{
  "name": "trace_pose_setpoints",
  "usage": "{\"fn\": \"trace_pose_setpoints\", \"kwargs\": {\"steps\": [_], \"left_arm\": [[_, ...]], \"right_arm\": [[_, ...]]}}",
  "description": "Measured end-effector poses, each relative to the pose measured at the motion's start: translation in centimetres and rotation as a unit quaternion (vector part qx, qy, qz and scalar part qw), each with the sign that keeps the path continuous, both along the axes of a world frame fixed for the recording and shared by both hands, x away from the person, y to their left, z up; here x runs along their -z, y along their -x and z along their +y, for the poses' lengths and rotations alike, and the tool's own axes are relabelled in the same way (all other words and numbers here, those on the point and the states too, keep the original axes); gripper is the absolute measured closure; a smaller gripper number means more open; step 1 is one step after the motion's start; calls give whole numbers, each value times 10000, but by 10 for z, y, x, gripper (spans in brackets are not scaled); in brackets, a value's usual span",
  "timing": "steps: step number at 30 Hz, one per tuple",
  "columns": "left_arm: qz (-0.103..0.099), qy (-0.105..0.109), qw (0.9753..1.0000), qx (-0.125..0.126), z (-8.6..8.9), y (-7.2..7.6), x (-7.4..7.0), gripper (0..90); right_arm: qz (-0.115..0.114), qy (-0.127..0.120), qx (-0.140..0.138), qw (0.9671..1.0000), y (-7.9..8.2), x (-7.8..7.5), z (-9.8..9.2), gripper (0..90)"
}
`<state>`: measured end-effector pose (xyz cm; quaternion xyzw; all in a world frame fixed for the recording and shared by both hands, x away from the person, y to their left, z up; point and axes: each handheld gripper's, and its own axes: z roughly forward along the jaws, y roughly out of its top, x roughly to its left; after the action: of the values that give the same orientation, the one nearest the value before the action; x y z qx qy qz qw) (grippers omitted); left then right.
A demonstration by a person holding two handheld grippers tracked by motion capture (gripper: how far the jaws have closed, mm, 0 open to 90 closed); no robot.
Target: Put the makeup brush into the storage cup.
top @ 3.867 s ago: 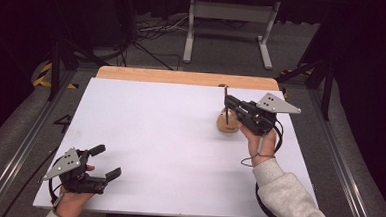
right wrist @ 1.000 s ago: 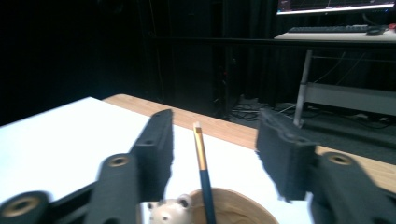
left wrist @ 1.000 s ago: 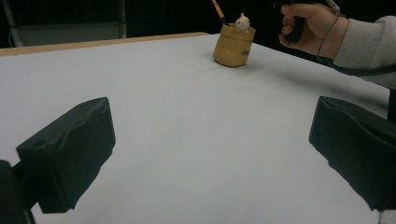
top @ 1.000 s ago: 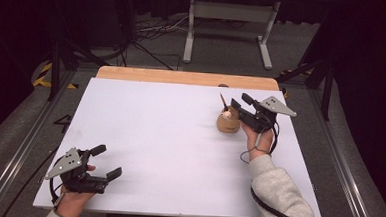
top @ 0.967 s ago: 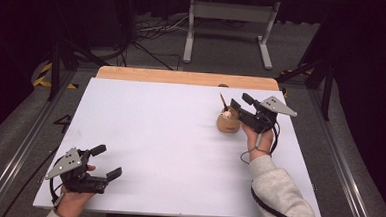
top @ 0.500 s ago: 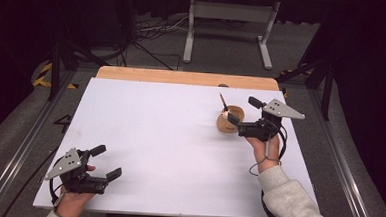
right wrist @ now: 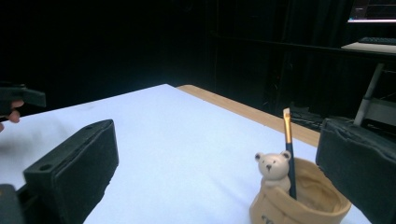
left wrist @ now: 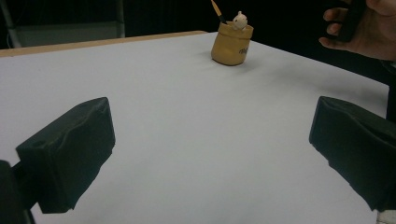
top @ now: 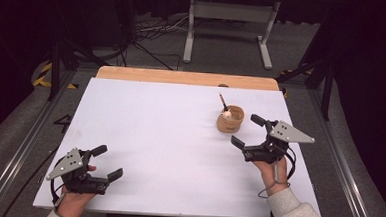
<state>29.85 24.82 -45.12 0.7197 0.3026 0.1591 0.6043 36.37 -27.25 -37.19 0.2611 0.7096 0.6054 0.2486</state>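
So the pot sits upright on the white table, over on the right side toward the far edge. It's a little tan thing with a tiny bear perched at its rim and a brush standing inside, leaning a bit.

The right gripper is just beside the pot, on the near-right of it, jaws spread wide and holding nothing. In the right gripper view the pot sits low between the two black jaws, closer to the right one, not touching either.

The left gripper is well apart, down at the near-left corner of the table, jaws also wide apart and empty.
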Motion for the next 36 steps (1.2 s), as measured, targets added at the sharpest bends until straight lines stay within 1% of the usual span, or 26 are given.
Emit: {"fn": "trace_pose_setpoints", "kwargs": {"steps": [4, 7, 8, 11, 15, 18, 21, 30, 36], "left_arm": [[-32, -43, 10000, 47, -1, 1, -1, 9], [-57, -49, 10000, 65, -2, 1, -1, 7], [-61, -60, 9999, 74, -2, 1, -2, 7], [-57, -74, 9999, 101, -1, 1, -2, 7], [-61, -71, 9999, 122, -3, 1, -2, 7], [-60, -65, 9998, 153, -3, 2, -2, 7], [-66, -72, 9998, 174, -3, 1, -2, 7], [-50, -52, 9996, 288, -4, 1, -2, 7], [-32, -71, 9993, 353, -4, 0, -2, 6]], "right_arm": [[-37, 58, -99, 9999, 10, 9, -2, 0], [-20, 36, -120, 9999, 14, 12, -3, 0], [-18, 21, -141, 9999, 18, 15, -4, 0], [-19, 94, -158, 9998, 25, 22, -4, 0], [15, 103, -246, 9996, 32, 30, -4, 0], [30, 7, -278, 9996, 34, 35, -3, 0], [65, -4, -296, 9995, 36, 39, -2, 0], [174, 78, -329, 9993, 40, 53, 1, 0], [235, 84, -348, 9991, 41, 58, 2, 0]]}}
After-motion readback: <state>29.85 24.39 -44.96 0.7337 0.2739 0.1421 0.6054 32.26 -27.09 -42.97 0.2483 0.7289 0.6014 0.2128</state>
